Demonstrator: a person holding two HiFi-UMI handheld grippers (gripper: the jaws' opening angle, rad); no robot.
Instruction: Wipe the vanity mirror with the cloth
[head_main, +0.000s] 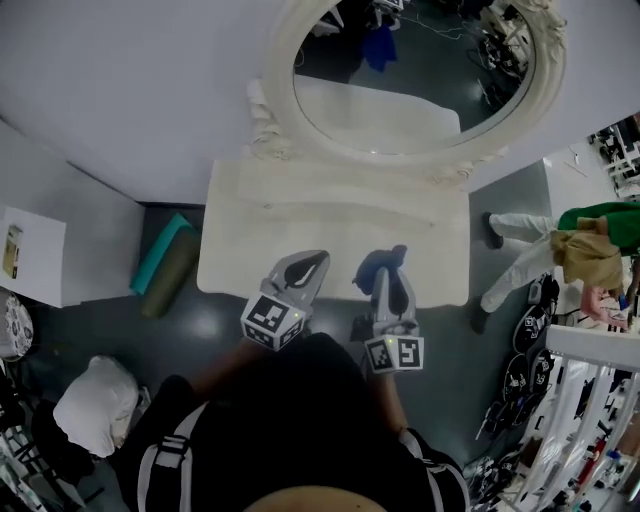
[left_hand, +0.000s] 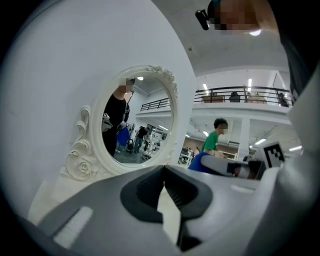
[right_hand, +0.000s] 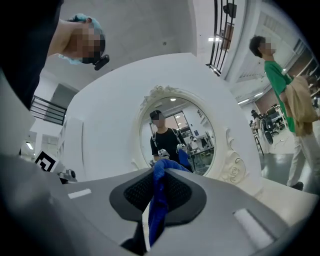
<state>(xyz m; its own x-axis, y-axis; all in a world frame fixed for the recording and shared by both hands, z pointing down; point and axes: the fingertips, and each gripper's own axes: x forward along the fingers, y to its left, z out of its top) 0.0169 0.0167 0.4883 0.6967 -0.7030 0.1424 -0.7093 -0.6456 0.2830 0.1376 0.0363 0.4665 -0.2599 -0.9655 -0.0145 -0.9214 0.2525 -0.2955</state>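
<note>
- Where the pale wall (head_main: 120, 90) meets the dark floor, a white vanity table (head_main: 330, 225) stands against it, seen from steeply above in the head view.
- The vanity mirror (head_main: 410, 80) rises from the back of the table: an oval glass in an ornate white frame with scrollwork at its base. In the left gripper view the mirror (left_hand: 137, 122) lies ahead and to the left. In the right gripper view the mirror (right_hand: 180, 132) lies straight ahead and reflects the person holding both grippers.
- A bystander in a green top (head_main: 600, 220) stands on the floor to the right of the table, well apart from it, also visible in the right gripper view (right_hand: 280, 85).
- A white bundle (head_main: 95, 400) lies on the floor at lower left.
- Two rolled mats (head_main: 165, 262), one teal and one olive, lie on the floor beside the table's left end.
- The left gripper (head_main: 314, 260) is held over the table's front edge. Its own view shows the left gripper (left_hand: 163, 170) with jaw tips touching and nothing between them.
- The right gripper (head_main: 392, 262) is just beside it, over the same edge. In its own view the right gripper (right_hand: 159, 172) has its jaws clamped on the cloth.
- The cloth (right_hand: 157, 205), blue, hangs through the right jaws and bunches above their tips (head_main: 372, 266), apart from the mirror.
</note>
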